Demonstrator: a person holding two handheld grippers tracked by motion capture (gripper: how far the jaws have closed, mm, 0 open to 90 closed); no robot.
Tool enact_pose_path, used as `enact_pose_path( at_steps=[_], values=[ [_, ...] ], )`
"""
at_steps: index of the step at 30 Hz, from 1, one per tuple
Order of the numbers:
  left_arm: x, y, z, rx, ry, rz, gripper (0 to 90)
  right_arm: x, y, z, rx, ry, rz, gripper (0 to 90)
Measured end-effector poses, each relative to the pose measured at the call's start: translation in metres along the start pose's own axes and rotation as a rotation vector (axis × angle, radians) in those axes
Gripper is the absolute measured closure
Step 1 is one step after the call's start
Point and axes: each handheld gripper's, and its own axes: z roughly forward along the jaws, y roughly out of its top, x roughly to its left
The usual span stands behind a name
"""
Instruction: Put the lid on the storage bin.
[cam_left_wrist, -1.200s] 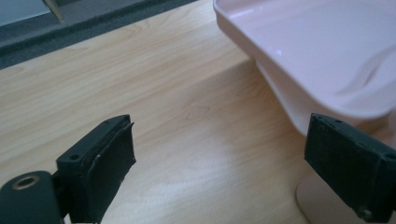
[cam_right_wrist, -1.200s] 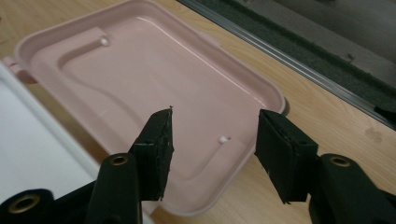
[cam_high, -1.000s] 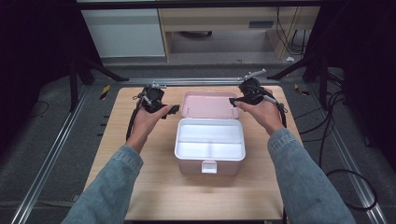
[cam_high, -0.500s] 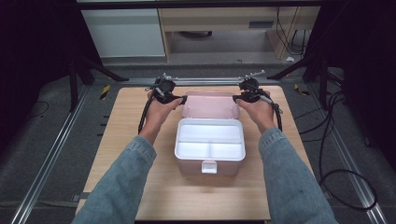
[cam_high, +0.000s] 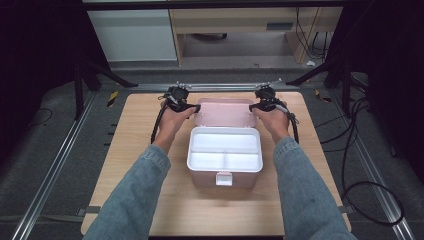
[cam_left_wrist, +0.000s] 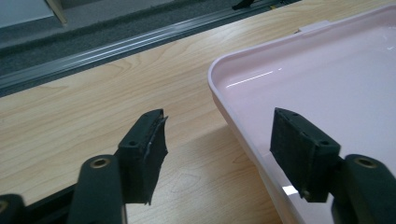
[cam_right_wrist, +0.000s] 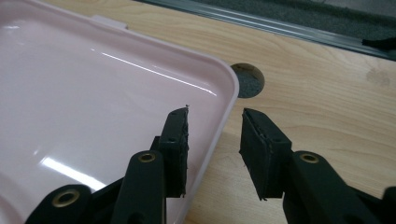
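Pink lid (cam_high: 225, 112) lying open flat on bench (cam_high: 135, 150) behind white box (cam_high: 225, 155), long axis crosswise. Left claw (cam_left_wrist: 219, 154) and right claw (cam_right_wrist: 215, 154) each straddling a side rim, just been closing, not yet pinching.

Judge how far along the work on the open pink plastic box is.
Done: the pink lid lies folded back, the white tray exposed. In hand: the left gripper and right gripper straddle the lid's side rims, jaws closing, not yet pressing. Left: grip and likely swing it shut.
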Motion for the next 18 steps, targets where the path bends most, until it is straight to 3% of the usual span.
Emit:
enact_pose_path(
  at_steps=[5,9,18],
  values=[
    [-0.001,-0.002,0.009,0.013,-0.01,-0.013,43.8,0.004,-0.004,0.011,0.02,-0.009,0.012,69.8],
    [-0.001,-0.002,0.013,0.012,-0.006,-0.025,48.5,0.003,-0.004,0.01,-0.001,-0.004,0.045,75.6],
    [-0.002,-0.002,0.016,0.006,-0.028,-0.04,60.2,0.009,0.001,0.003,-0.054,-0.03,0.031,78.9]
  ],
)
